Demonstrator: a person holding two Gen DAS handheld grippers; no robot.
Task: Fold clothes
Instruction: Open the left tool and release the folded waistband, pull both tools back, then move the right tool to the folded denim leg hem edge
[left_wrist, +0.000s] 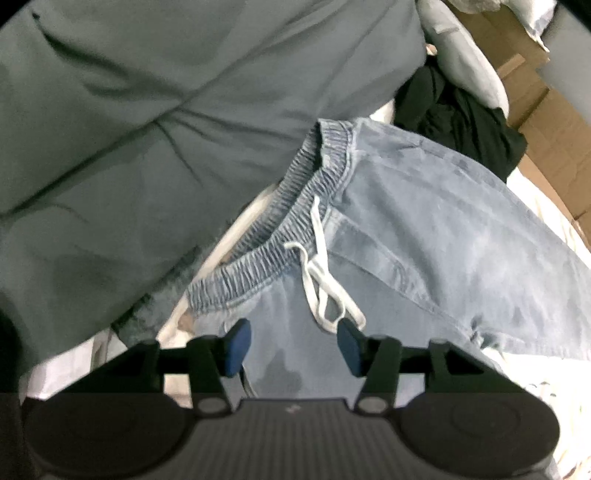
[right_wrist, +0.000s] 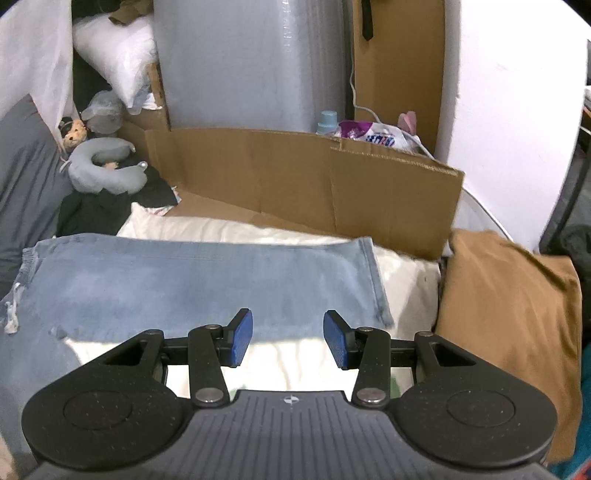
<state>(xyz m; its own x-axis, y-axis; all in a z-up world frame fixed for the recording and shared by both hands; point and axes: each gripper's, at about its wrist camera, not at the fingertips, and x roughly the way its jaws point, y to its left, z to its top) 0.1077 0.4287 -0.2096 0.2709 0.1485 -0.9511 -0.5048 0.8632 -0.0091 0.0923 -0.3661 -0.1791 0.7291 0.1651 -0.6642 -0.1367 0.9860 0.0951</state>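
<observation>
Surroundings: grey bedding (left_wrist: 155, 122) left; black garment (right_wrist: 110, 206) and grey neck pillow (right_wrist: 107, 173) far left; cardboard sheet (right_wrist: 314, 184) far side; brown cloth (right_wrist: 509, 302) right.
Left claw (left_wrist: 293, 347): spread wide, empty, above jeans nr white drawstring (left_wrist: 325, 291).
Right claw (right_wrist: 288, 338): spread, empty, over near edge of leg.
Jeans (right_wrist: 184, 280): light-blue denim, elastic gathered waistband (left_wrist: 295, 206), flat on cream bed cover (right_wrist: 406, 273).

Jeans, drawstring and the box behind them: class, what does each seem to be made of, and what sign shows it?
Jeans: faded light-blue denim, probably cotton, with stitched seams and a gathered elastic waistband.
Drawstring: white woven cord, likely cotton; flat and limp.
Box: brown corrugated cardboard, matte, creased at its folds.
</observation>
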